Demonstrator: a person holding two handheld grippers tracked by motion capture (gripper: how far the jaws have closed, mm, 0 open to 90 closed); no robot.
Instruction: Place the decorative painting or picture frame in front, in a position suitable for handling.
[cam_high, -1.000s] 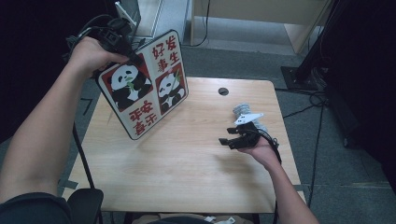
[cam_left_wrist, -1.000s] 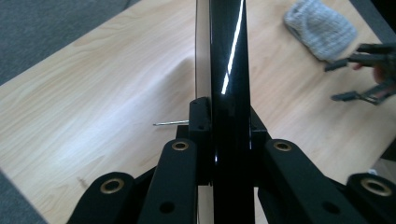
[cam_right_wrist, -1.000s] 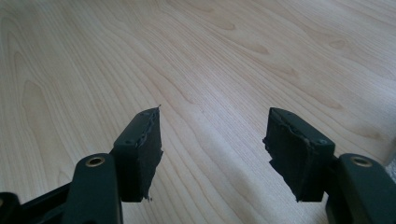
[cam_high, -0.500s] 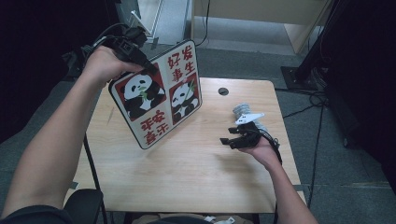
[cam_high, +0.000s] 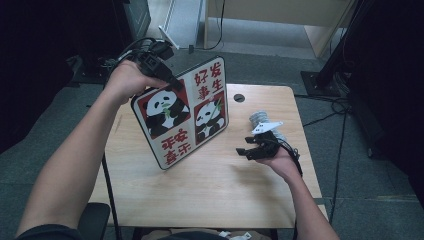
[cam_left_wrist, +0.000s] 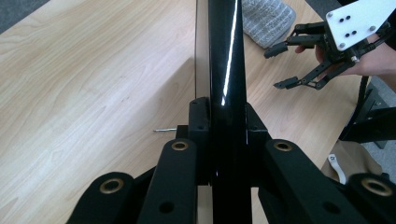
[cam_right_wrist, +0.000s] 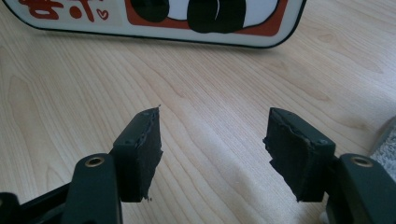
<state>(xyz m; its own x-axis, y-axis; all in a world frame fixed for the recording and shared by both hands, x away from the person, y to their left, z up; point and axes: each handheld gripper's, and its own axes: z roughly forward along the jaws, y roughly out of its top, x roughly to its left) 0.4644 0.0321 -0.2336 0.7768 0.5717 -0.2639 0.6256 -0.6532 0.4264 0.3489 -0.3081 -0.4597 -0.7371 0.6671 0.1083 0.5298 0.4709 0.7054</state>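
Gripping the panda board by its top edge, the left gripper holds it tilted over the table. Lifted already; setting it down remains. At four o'clock, the right gripper waits wide open, empty.

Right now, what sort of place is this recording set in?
Probably a lab or office workroom: a small wooden table on grey carpet, cables trailing across the floor, and black equipment stands beside it.

The right tool hovers with jaws spread over the wooden table, the panda board beyond.
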